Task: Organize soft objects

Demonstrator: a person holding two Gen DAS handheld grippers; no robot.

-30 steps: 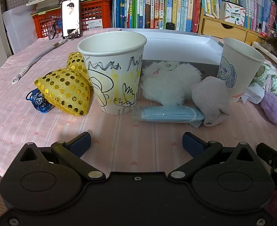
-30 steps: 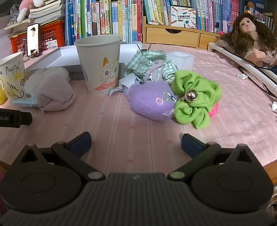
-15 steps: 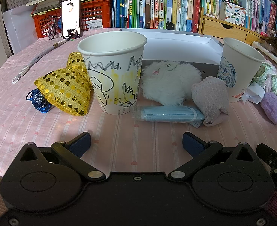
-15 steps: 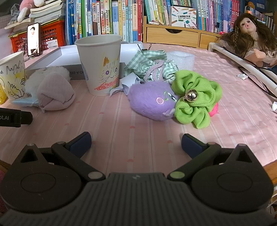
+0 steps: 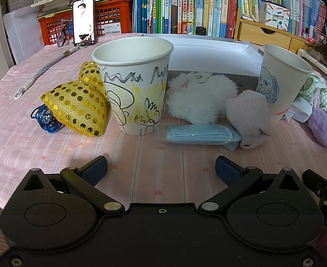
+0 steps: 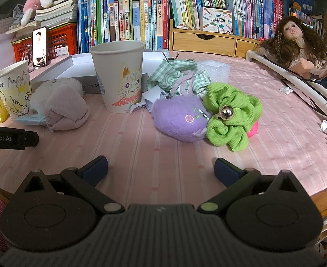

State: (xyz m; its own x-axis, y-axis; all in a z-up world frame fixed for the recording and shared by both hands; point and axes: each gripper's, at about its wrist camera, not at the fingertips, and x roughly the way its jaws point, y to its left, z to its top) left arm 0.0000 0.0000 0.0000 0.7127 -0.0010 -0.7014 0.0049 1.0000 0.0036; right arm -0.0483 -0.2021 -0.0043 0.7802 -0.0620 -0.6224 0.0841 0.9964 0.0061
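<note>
My left gripper [image 5: 161, 169] is open and empty, low over the pink cloth in front of a scribbled paper cup [image 5: 133, 86]. Around that cup lie a gold sequin pouch [image 5: 76, 106], a blue mask [image 5: 196, 134], a white fluffy toy [image 5: 201, 95] and a rolled mauve sock [image 5: 250, 115]. My right gripper [image 6: 161, 169] is open and empty too. Ahead of it lie a purple plush [image 6: 179, 118] and a green scrunchie [image 6: 230, 115], with checked cloth [image 6: 176, 75] behind. A cat-drawn cup [image 6: 118, 77] stands to their left.
A white flat box [image 5: 208, 51] lies behind the cups. Books and a red crate [image 5: 110, 20] line the back, with a phone [image 5: 83, 21] propped up. A doll [image 6: 297, 46] and white tube [image 6: 297, 77] sit at right. The table's edge [image 6: 325, 198] is near right.
The right wrist view has shifted slightly toward the purple plush and green scrunchie. The left view is unchanged.
</note>
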